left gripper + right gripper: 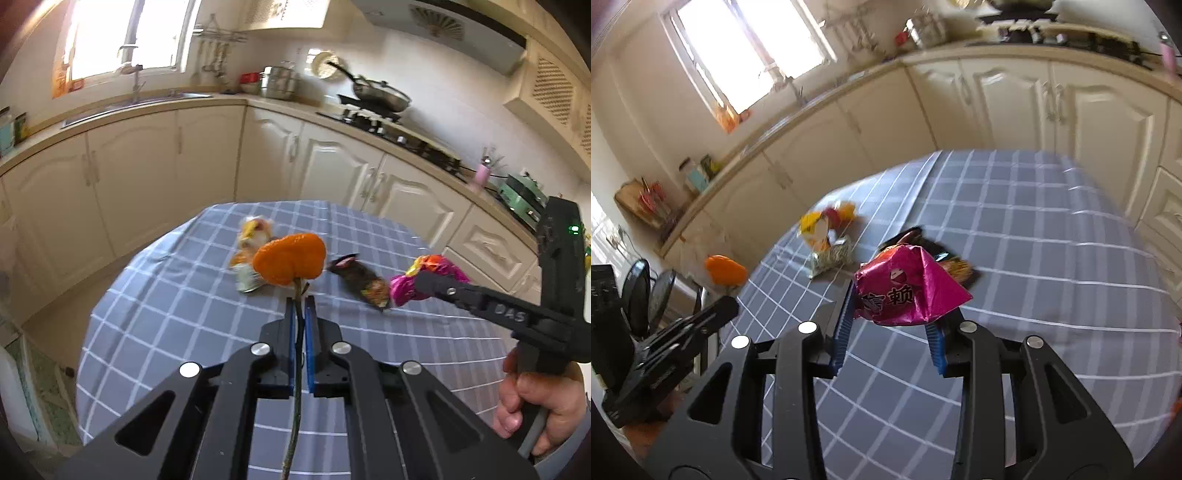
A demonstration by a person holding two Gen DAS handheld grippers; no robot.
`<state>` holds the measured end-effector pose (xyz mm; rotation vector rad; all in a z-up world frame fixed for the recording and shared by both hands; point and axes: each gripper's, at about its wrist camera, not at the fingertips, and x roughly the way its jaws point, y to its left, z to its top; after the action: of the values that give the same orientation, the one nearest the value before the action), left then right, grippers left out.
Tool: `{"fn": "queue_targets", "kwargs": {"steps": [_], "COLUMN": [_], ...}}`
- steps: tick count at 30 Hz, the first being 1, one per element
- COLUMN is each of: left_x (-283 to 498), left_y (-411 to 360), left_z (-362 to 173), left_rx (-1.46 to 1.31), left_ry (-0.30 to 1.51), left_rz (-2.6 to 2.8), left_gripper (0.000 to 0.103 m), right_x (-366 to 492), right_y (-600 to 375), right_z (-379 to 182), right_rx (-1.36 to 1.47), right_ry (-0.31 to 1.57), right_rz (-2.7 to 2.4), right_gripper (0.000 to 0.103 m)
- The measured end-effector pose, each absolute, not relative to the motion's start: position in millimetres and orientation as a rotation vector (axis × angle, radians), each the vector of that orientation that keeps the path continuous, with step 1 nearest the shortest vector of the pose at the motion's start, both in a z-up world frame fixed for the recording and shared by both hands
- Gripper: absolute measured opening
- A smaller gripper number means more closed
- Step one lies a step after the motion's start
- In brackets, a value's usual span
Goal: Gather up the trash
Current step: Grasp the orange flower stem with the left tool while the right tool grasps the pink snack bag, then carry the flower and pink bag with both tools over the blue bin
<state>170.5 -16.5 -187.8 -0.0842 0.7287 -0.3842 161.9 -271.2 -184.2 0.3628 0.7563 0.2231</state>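
Cream kitchen cabinets (155, 177) ring your desk (184, 332) with its blue checked cloth. Your left gripper (300, 306) has its fingers clamped on the thin stem of an orange peel (288, 260), lifted off the cloth. Your right gripper (892, 325) has its fingers pressed on a magenta wrapper (908, 286). A dark wrapper (356, 278) and yellow packets (827, 240) lie on the desk beyond.
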Motion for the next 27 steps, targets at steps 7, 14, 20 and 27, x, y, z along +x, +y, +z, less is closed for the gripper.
{"fn": "queue_targets", "kwargs": {"steps": [7, 14, 20, 27], "left_x": [150.4, 129.8, 110.0, 85.6], "left_y": [-69.8, -131.8, -201.3, -290.1], "left_z": [-167.4, -151.9, -149.9, -162.0], "left_rx": [-0.039, 0.022, 0.084, 0.161], "left_ry": [0.695, 0.672, 0.680, 0.713], "left_rz": [-0.470, -0.568, -0.695, -0.870], "left_gripper": [0.004, 0.004, 0.004, 0.004], "right_x": [112.2, 66.7, 22.1, -36.4], "right_y": [-332.2, -398.5, -463.3, -545.1], "right_z": [-159.1, -145.1, -142.9, -164.0], "right_rx": [0.416, 0.458, 0.503, 0.578], "right_ry": [0.661, 0.588, 0.537, 0.524], "right_rz": [0.163, 0.067, -0.058, -0.256], "right_gripper": [0.035, 0.035, 0.035, 0.035]}}
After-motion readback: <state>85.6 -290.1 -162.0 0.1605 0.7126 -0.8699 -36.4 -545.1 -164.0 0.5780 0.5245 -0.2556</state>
